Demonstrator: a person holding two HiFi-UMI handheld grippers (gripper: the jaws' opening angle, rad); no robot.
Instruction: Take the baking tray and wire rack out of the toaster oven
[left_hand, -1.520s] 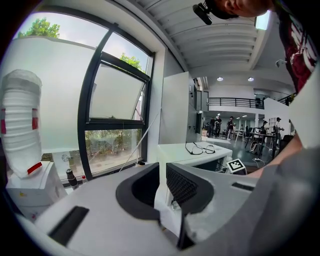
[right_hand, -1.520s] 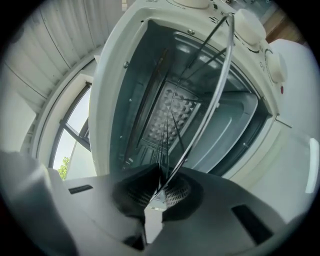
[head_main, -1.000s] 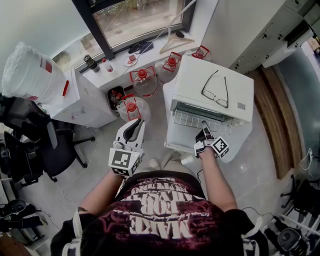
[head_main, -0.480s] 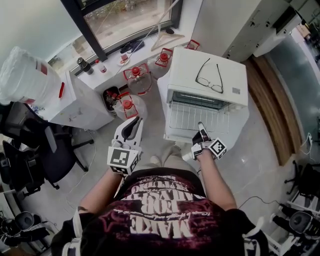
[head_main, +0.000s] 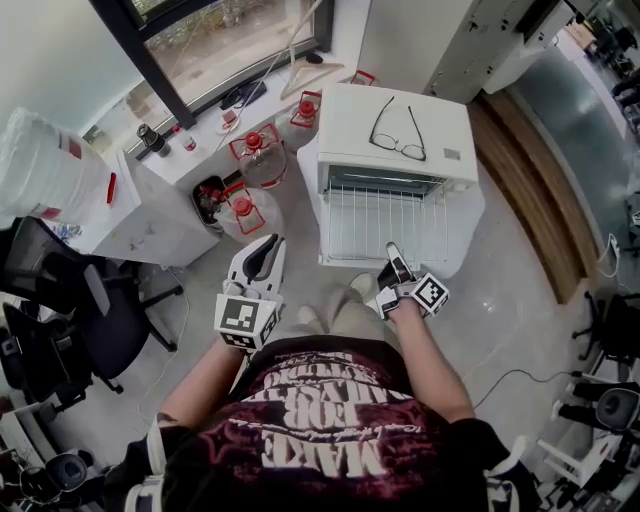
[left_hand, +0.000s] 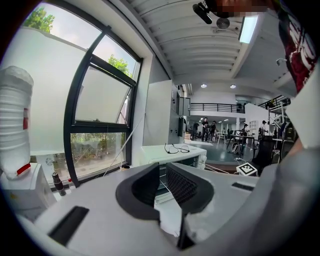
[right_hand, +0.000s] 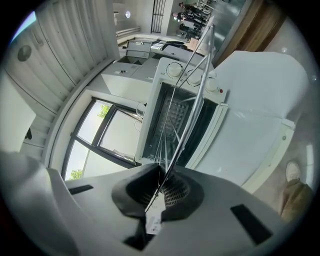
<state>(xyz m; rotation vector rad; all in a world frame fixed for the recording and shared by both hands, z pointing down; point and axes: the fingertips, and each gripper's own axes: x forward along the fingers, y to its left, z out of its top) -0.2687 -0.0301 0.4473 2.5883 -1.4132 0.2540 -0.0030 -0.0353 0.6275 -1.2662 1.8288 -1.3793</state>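
Head view: shows the thin silver wire rack (head_main: 385, 220) half out of the white toaster oven (head_main: 400, 110), flat, front edge toward the person, long side across the mouth.
Left gripper view: shows the left gripper (left_hand: 162, 175) with jaws apart, empty.
Right gripper view: shows the right gripper (right_hand: 162, 187) with jaws pinching the rack's front wire.
Next, likely: pull straight back, keep level.
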